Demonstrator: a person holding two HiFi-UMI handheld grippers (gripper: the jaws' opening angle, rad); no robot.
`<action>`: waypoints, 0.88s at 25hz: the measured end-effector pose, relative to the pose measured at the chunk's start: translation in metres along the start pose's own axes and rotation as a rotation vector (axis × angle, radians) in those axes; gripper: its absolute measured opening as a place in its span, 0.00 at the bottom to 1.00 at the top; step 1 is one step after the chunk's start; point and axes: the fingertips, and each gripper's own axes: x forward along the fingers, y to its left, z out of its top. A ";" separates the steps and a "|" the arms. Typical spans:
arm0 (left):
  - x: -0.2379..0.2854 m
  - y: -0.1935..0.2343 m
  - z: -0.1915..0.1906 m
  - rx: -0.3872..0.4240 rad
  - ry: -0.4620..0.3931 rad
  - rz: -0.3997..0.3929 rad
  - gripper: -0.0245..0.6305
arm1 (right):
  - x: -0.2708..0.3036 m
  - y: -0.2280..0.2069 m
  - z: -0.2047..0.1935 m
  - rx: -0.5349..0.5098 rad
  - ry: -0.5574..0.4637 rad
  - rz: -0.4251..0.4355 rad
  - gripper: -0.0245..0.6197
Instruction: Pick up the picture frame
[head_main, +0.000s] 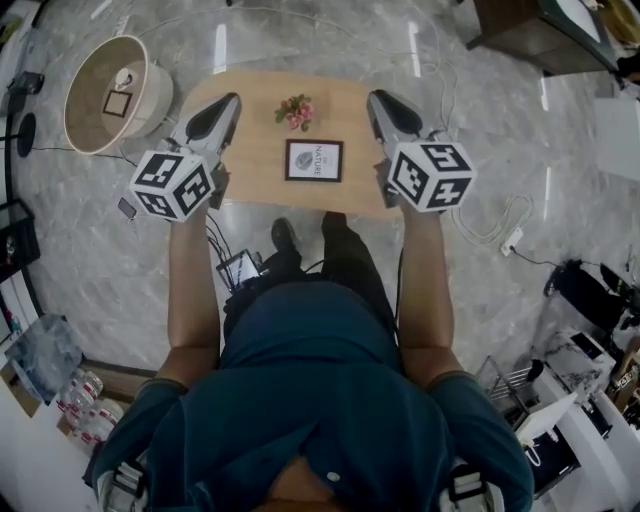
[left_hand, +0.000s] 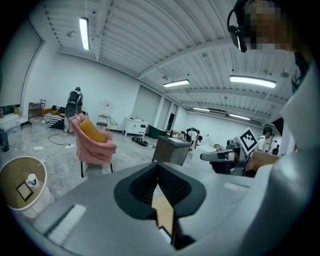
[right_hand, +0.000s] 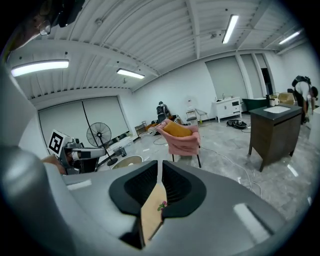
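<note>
**Flanking the frame with both tongs closed**

Hovering over the pale oval wooden tabletop (head_main: 250, 95), one tool to each side of the small black-edged rectangular picture frame (head_main: 314, 160). Lies flat near the tabletop's middle, print facing up, just in front of a little bunch of pink flowers (head_main: 295, 112). Probably laid so for an easy reach from either side.

Keeping the left tongs (head_main: 228, 105) pressed together on nothing, pointed forward past the frame's left edge and apart from it. Keeping the right tongs (head_main: 380, 105) likewise pressed together and empty, off the frame's right edge, also apart from it.

Sits between the two, nearer the person than either tip. Looks untouched so far, and likely calls for spreading the tongs before any pinch on an edge.
</note>
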 end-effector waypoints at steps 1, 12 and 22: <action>0.006 0.003 -0.009 -0.008 0.017 0.001 0.04 | 0.005 -0.004 -0.009 0.011 0.015 0.001 0.06; 0.067 0.041 -0.119 -0.104 0.220 0.018 0.04 | 0.064 -0.060 -0.123 0.131 0.193 -0.021 0.07; 0.111 0.070 -0.235 -0.217 0.401 0.032 0.05 | 0.104 -0.103 -0.236 0.225 0.375 -0.042 0.11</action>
